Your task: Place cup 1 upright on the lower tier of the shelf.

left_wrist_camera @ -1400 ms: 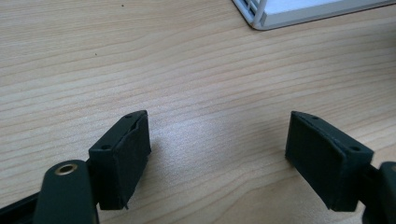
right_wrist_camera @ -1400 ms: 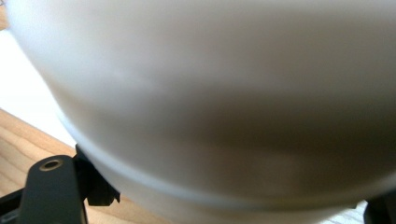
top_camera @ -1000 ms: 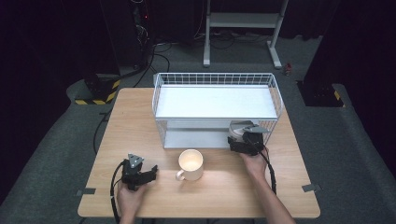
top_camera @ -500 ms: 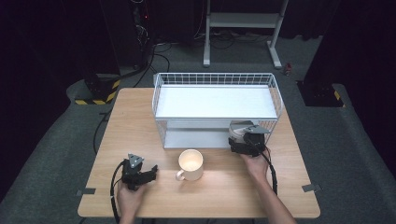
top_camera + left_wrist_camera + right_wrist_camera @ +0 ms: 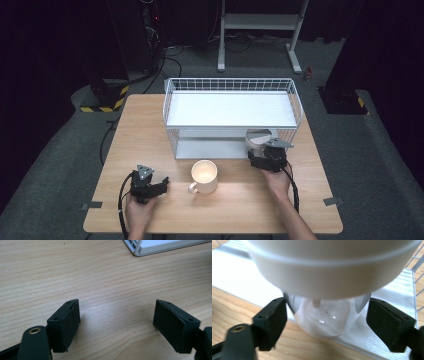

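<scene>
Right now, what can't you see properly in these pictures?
- Clear jar with the white lid: right gripper view, its top is cut off by the upper edge and blurred, so its contents cannot be told.
- Right gripper: high view, its fingers sit under the wire rack, too small to tell if they touch the jar.
- Mug: high view, too small to see what is inside.

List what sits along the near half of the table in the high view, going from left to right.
left gripper → cream mug → right gripper, at a clear container with a grey lid
</scene>
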Available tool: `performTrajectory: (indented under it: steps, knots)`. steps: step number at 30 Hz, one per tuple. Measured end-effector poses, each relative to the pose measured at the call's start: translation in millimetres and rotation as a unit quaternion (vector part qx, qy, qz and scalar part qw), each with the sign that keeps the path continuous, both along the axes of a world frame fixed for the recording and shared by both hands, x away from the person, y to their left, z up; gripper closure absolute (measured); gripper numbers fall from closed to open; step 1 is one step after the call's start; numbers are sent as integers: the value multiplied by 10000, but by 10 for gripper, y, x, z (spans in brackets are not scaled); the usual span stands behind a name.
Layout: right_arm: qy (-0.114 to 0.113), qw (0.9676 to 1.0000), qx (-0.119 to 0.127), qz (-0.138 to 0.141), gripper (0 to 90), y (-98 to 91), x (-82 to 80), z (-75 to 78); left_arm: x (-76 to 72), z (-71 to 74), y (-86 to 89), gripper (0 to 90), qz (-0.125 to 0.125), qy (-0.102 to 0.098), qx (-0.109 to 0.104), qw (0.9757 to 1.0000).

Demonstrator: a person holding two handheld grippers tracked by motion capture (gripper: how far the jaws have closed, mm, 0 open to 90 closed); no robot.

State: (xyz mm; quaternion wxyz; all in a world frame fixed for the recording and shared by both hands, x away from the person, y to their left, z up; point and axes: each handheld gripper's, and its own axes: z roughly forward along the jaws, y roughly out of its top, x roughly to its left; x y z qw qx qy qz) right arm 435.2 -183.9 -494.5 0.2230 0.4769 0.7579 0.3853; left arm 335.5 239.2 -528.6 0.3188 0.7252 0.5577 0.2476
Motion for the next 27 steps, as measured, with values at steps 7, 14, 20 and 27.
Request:
performTrajectory:
  steps: [7, 14, 20, 27]
  knots:
    - [0, 10000, -49, -51, 233, 14, -42, -31, 2, 0, 2, 219, 3, -11, 14, 10000]
    - [46, 9998, -164, -76, 237, 21, -8, -33, 3, 0, 1, 220, 6, -11, 12, 10000]
    - [79, 9998, -110, -175, 257, 33, 30, -41, 4, 0, 2, 221, 16, -12, 12, 10000]
    - [10, 9996, -108, -262, 328, 42, 60, -37, 5, 0, 5, 223, 35, -18, 18, 10000]
